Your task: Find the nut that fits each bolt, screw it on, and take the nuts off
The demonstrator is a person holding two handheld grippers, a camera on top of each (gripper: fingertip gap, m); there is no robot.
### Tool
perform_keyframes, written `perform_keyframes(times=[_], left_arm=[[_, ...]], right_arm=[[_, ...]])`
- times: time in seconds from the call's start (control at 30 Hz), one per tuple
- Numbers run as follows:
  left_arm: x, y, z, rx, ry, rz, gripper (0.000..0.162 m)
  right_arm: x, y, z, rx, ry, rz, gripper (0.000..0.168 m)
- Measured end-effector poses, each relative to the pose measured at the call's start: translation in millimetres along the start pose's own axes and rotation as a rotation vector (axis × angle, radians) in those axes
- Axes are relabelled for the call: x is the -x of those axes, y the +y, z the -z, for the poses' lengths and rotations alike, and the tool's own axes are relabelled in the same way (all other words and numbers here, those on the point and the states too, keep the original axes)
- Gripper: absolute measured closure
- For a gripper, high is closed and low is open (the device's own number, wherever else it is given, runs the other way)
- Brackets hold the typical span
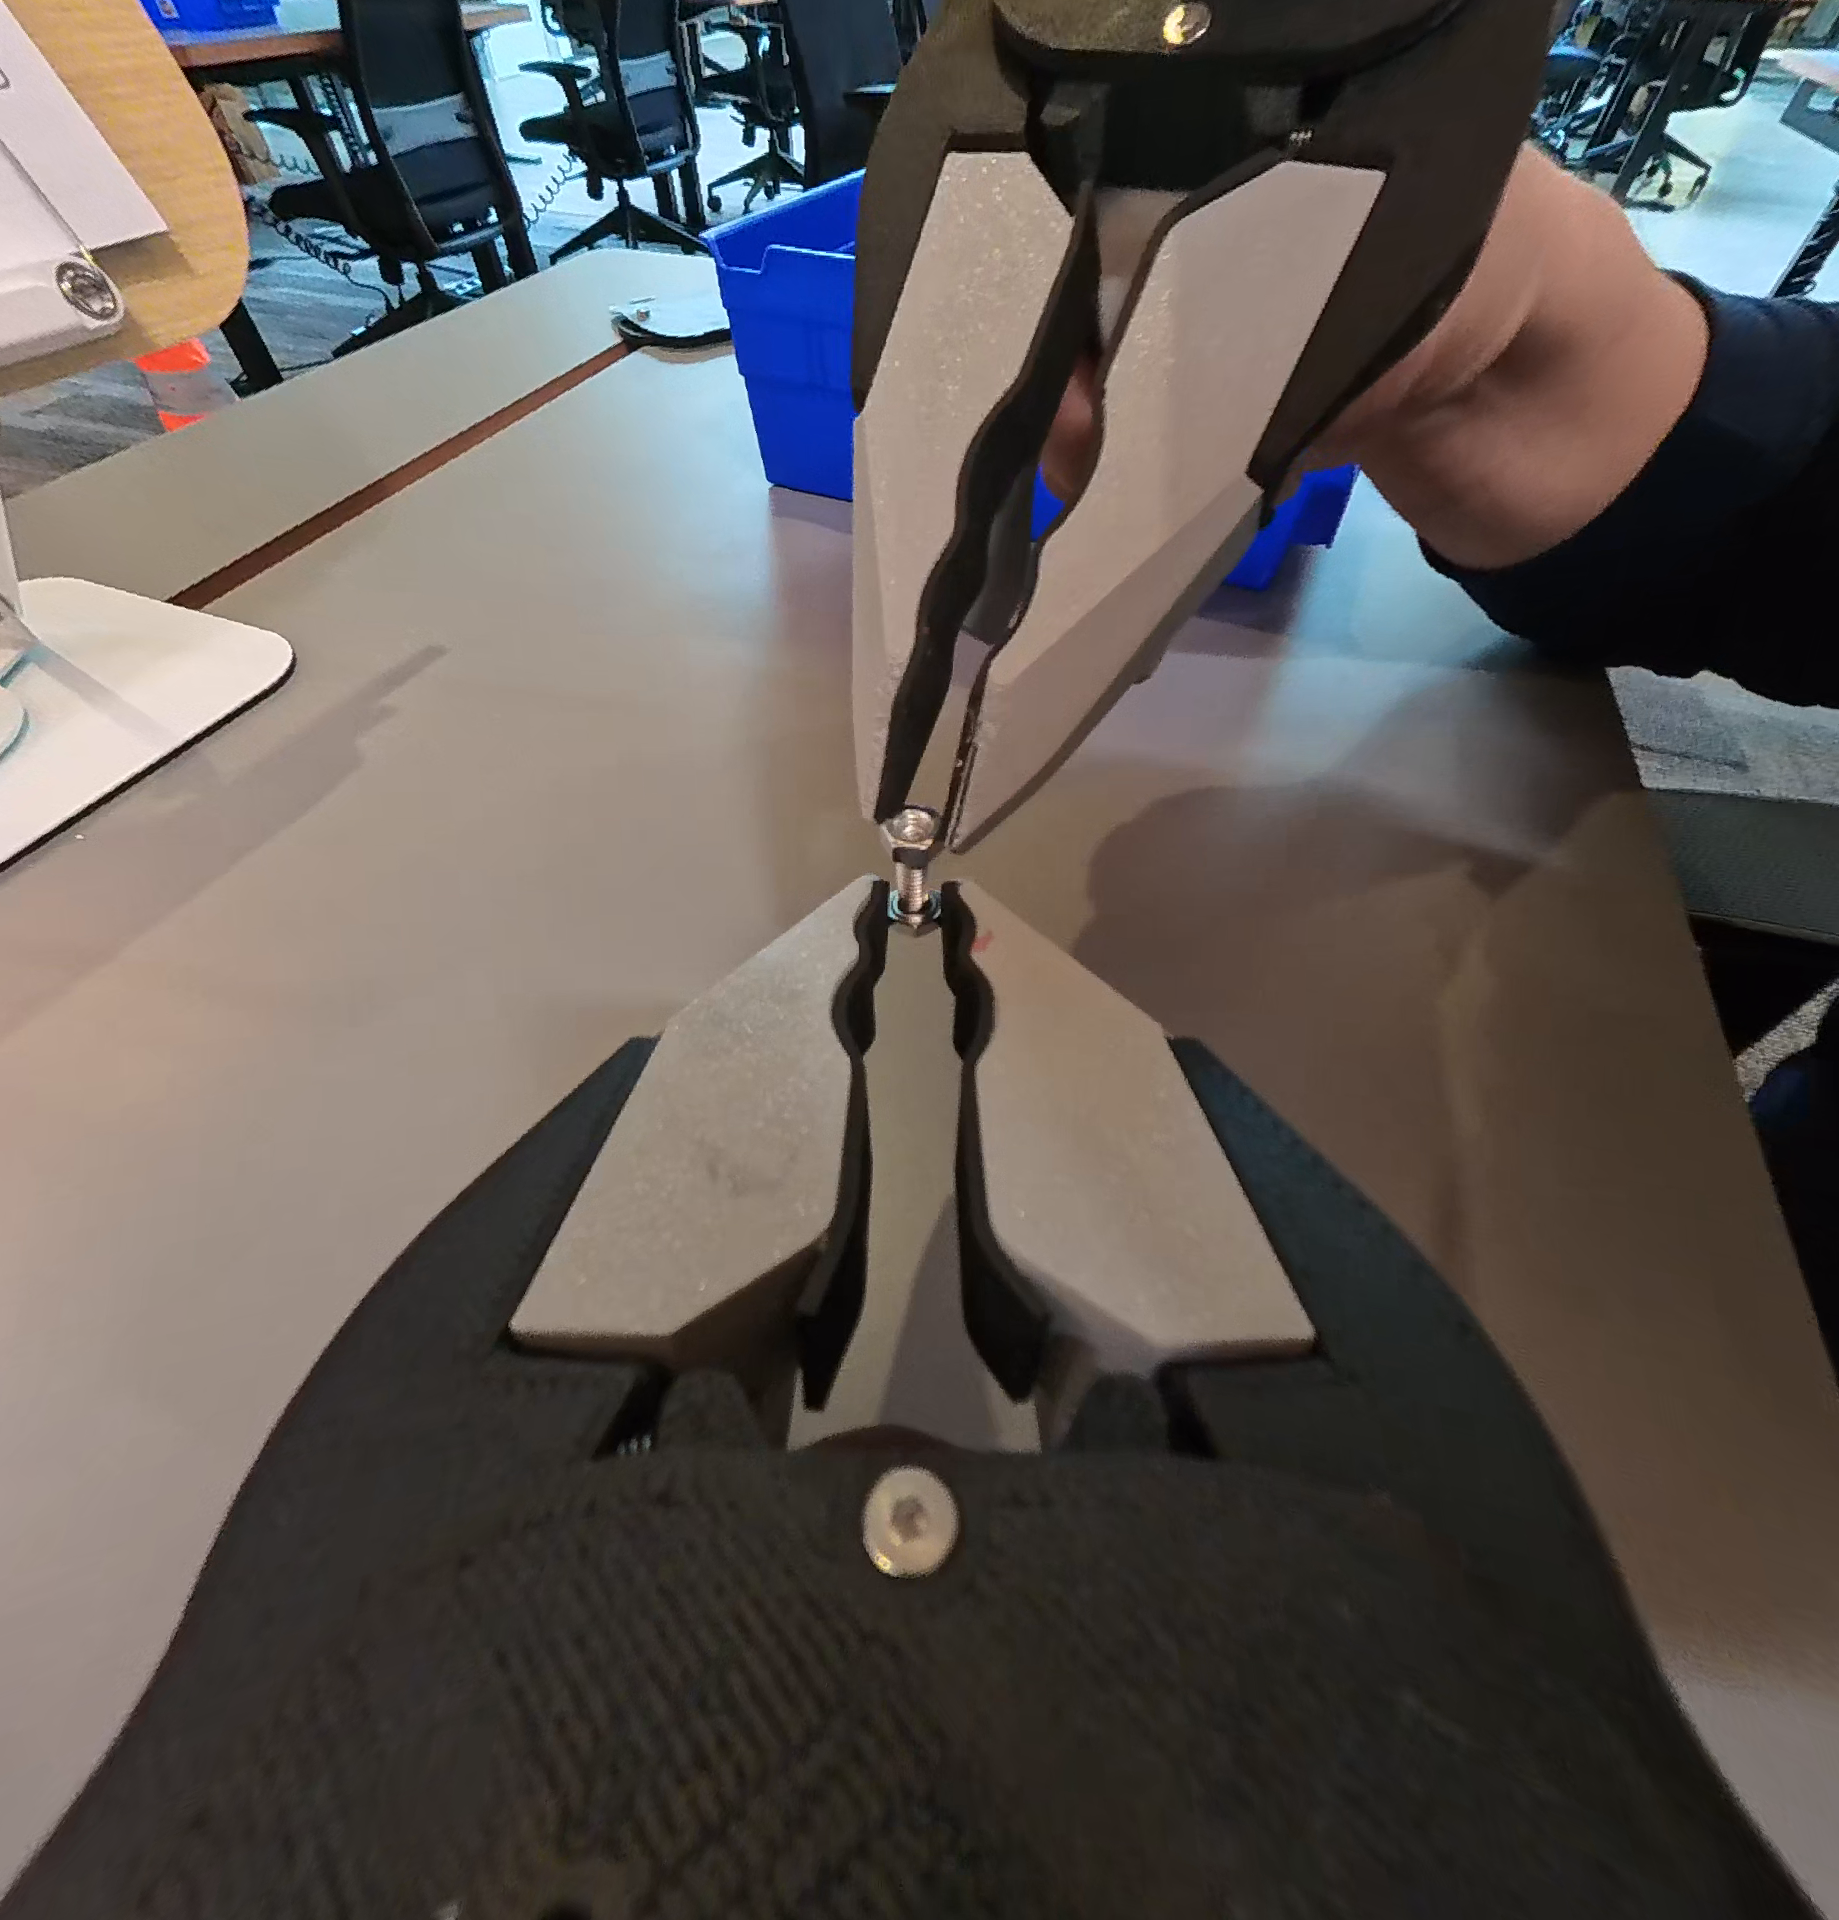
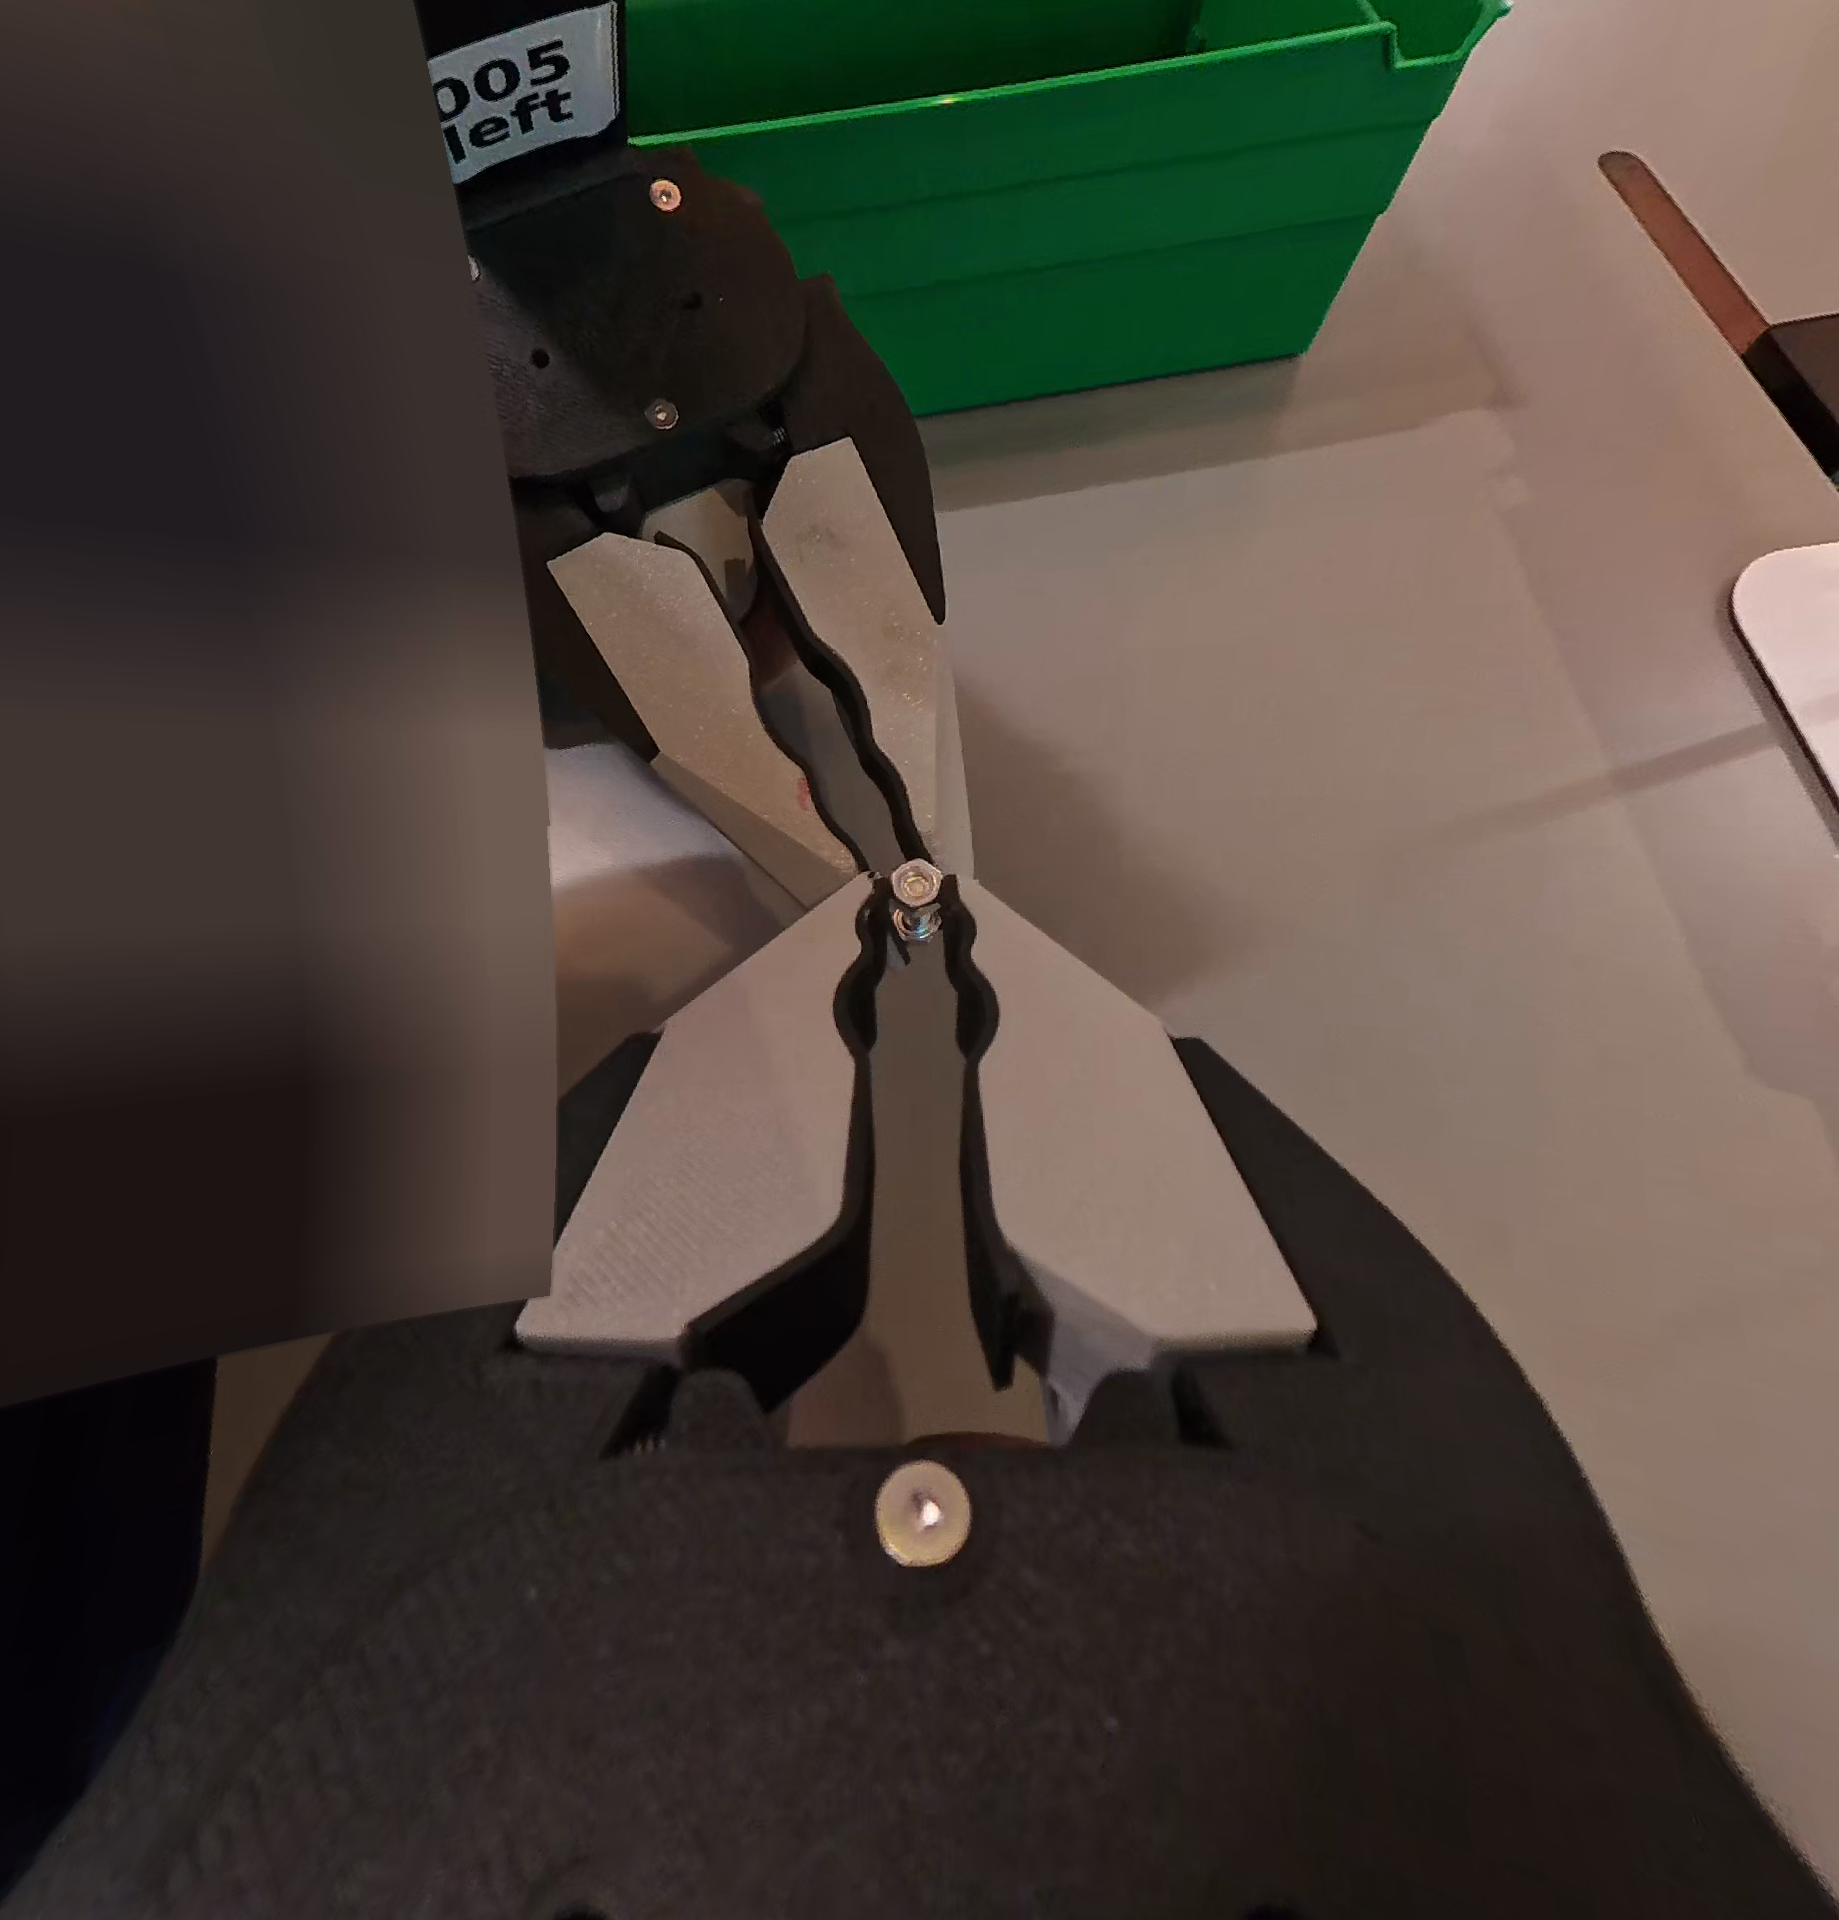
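A small silver bolt (image 1: 907, 881) and its nut (image 1: 910, 916) hang between my two grippers above the grey table (image 1: 479, 935). My left gripper (image 1: 913, 902) is shut on the nut at its fingertips. My right gripper (image 1: 917, 831) comes down from above and is shut on the bolt's hex head (image 1: 912, 828). In the right wrist view my right gripper (image 2: 913, 916) pinches the bolt (image 2: 915, 922), and my left gripper (image 2: 910, 871) meets it tip to tip with the nut (image 2: 915, 884) seen end on. The short threaded shaft shows between the two sets of tips.
A blue bin (image 1: 790, 343) stands behind the right gripper and a green bin (image 2: 1050, 208) behind the left one. A white stand base (image 1: 115, 707) sits on the table's left side (image 2: 1819, 644). A person's hand and dark sleeve (image 1: 1580, 395) hold the right gripper. Office chairs stand beyond the table. My left and right fingertips are right by each other.
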State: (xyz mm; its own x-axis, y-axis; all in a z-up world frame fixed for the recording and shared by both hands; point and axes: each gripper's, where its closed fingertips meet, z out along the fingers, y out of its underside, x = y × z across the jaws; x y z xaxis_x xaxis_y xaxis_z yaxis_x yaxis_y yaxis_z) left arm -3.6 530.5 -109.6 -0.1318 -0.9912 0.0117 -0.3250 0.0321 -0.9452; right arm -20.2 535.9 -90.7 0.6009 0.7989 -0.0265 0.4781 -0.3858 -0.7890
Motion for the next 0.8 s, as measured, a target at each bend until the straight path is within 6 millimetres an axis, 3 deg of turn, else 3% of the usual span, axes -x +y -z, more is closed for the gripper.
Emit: perform_keyframes(times=[0.8], left_arm=[[-5.0, 5.4, -5.6, 0.035, -0.025, -0.008, 0.154]], right_arm=[[1.8, 8.5, 0.1, -0.003, 0.084, -0.083, 0.161]])
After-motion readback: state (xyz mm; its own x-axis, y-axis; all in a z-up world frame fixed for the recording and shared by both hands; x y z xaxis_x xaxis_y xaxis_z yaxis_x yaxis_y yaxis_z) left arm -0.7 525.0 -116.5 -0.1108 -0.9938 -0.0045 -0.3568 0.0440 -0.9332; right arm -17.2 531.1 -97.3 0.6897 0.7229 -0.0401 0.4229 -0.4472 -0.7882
